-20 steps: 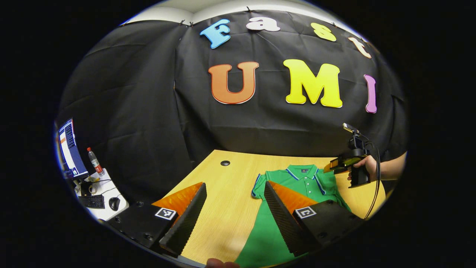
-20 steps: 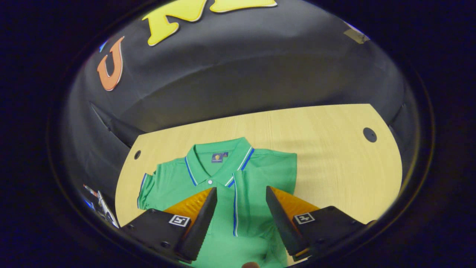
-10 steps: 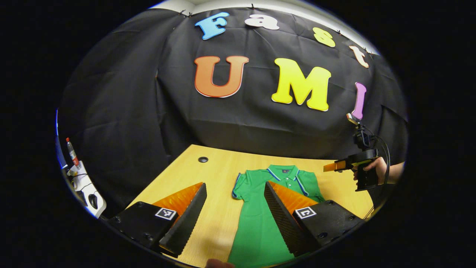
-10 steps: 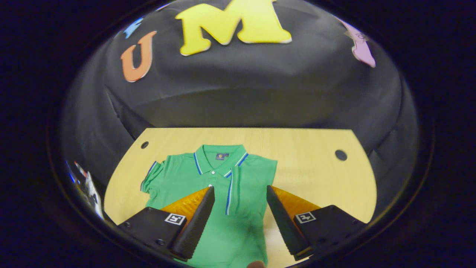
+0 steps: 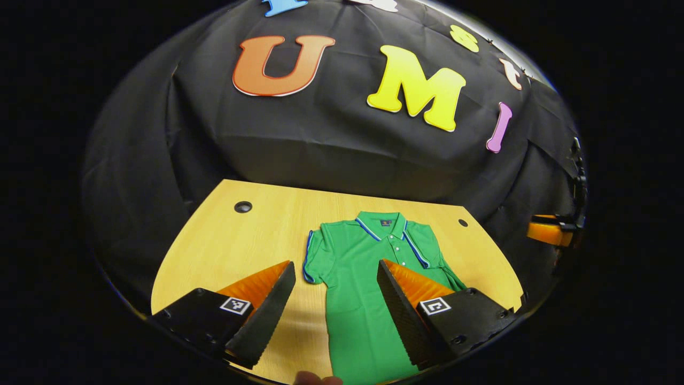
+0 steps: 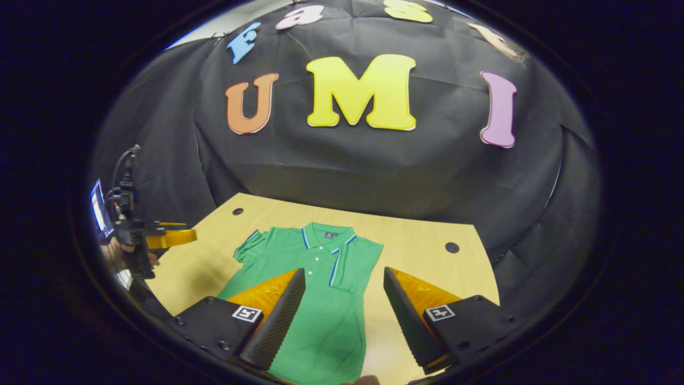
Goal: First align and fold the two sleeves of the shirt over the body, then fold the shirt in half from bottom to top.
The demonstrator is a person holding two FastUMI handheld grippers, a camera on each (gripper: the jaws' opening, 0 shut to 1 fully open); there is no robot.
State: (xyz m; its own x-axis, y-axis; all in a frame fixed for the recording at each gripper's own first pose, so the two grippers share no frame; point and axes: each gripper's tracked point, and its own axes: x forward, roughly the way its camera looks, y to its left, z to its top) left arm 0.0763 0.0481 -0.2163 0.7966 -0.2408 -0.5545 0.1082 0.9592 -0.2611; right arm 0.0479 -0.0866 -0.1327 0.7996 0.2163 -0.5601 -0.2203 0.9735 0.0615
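Observation:
A green polo shirt (image 5: pixel 368 267) with blue-trimmed collar lies flat, collar far, on the wooden table (image 5: pixel 240 240). One short sleeve (image 5: pixel 314 262) sticks out to the left; the other side is folded over the body, its blue-edged cuff (image 6: pixel 335 267) near the placket. My left gripper (image 5: pixel 335 264) hovers open above the shirt's left side, nothing between its fingers. My right gripper (image 6: pixel 343 271) hangs open over the shirt (image 6: pixel 315 278), also holding nothing. In the right gripper view a hand holds the left gripper (image 6: pixel 160 238) off the table's left side. The right gripper (image 5: pixel 550 232) sits at the far right of the left gripper view.
The table has cable holes at the back left (image 5: pixel 243 206) and back right (image 5: pixel 463 222). Black cloth walls close in behind and on both sides. A lit monitor (image 6: pixel 99 211) stands beyond the left edge. Bare wood (image 6: pixel 422 251) lies right of the shirt.
Both grippers have drawn back from the shirt and stayed open. The right gripper has moved off to the right, away from the folded sleeve. The shirt itself lies unchanged.

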